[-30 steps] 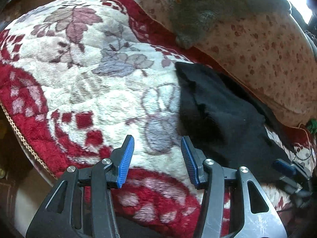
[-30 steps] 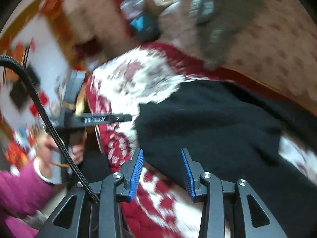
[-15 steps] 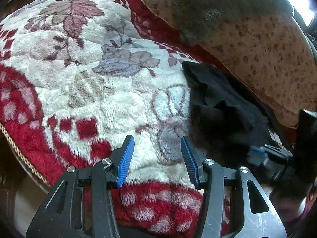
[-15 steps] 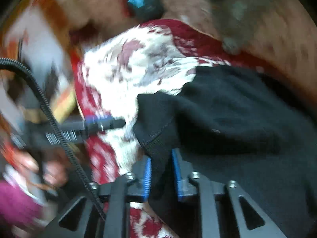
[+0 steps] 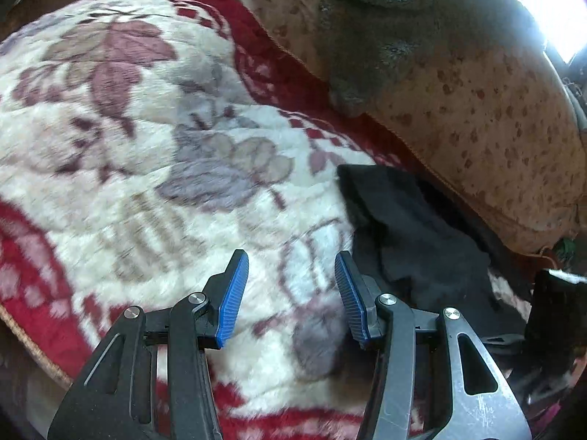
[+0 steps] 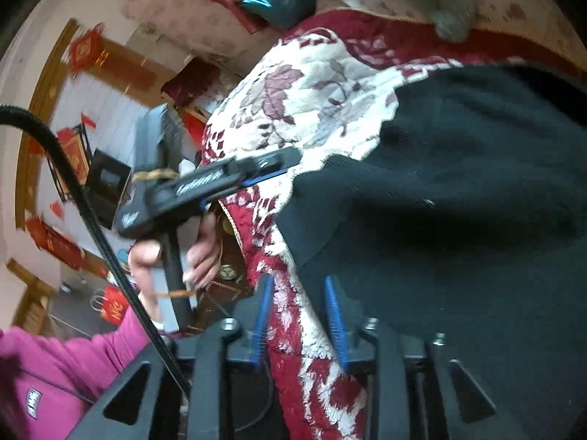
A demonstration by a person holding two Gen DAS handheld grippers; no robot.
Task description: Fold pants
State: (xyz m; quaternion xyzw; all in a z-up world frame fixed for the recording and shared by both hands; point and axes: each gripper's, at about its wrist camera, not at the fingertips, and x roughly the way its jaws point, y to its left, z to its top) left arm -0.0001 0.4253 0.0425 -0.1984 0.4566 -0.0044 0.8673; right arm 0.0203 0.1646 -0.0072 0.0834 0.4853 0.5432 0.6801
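The black pants [image 5: 411, 242] lie bunched on a red and white floral blanket [image 5: 154, 154]. In the right wrist view the pants [image 6: 458, 220] fill the right half, with a folded edge toward the blanket [image 6: 293, 117]. My left gripper [image 5: 290, 286] is open and empty, hovering over the blanket just left of the pants; it also shows in the right wrist view [image 6: 279, 168] by the pants' edge. My right gripper [image 6: 299, 315] is open over the blanket's red border, beside the pants' lower edge, holding nothing.
A beige spotted cushion [image 5: 495, 117] with a grey towel [image 5: 396, 29] on it lies behind the blanket. The blanket's braided edge [image 5: 33, 344] drops off at the lower left. A person's hand [image 6: 205, 249] and pink sleeve [image 6: 55, 366] are at left.
My right gripper was shut on the pants' edge half a second ago; now it is open and the fabric lies down. My left gripper moved nearer the pants.
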